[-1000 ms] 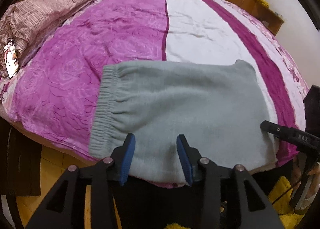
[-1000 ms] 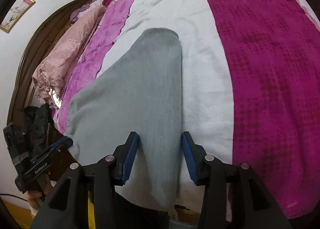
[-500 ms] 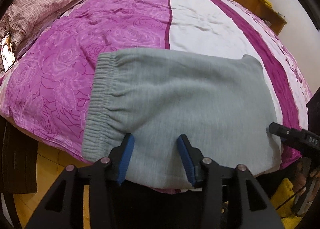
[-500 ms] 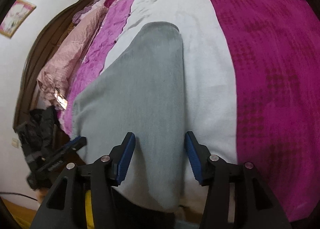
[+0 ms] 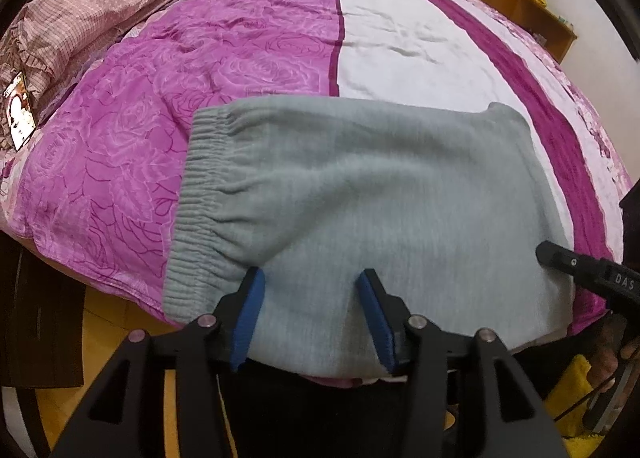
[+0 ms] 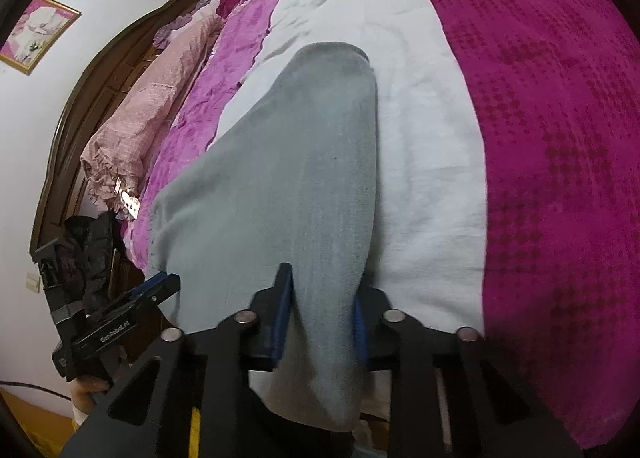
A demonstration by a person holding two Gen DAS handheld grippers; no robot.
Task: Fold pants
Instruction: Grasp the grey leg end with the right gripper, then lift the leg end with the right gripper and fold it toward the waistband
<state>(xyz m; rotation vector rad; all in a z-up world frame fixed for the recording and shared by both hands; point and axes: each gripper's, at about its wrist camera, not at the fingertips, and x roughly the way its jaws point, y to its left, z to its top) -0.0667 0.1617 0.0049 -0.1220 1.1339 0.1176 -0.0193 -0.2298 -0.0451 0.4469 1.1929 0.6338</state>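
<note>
Pants (image 5: 372, 202), already folded into a compact grey rectangle, were laid at the bed's (image 5: 256, 38) near edge, their hem just pinched by the right tongs (image 6: 320, 310), the left tongs (image 5: 310, 306) released, another fold judged outstanding.

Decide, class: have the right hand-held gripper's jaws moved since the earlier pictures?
Yes. The right hand-held gripper has just been closing: its blue pads now pinch a fold of the grey pants, narrower against the white bedspread stripe.
</note>
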